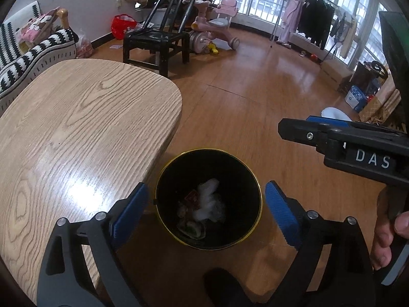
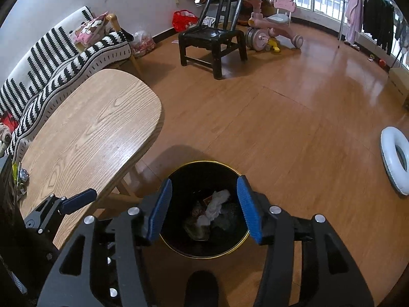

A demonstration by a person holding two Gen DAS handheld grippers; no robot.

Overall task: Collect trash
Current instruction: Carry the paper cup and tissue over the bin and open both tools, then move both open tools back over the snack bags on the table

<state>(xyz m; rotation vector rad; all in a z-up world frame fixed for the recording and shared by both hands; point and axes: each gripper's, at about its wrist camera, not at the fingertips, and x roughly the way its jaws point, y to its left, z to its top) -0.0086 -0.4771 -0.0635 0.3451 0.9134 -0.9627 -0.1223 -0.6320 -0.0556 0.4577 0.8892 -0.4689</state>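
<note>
two black plastic grippers [image 1: 207, 212] [image 2: 203, 204]: ridged blue pads [image 1: 281, 215], silver screws [image 2: 274, 209], white "das" lettering on one body; bare hand [image 1: 388, 235].

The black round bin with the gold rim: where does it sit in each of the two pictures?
Left wrist view: black round bin with the gold rim, bottom centre, right of the light wooden table.
Right wrist view: bin, bottom centre, partly behind blue pads.
Shared landmark: black wooden chair, at the top in both.
</note>
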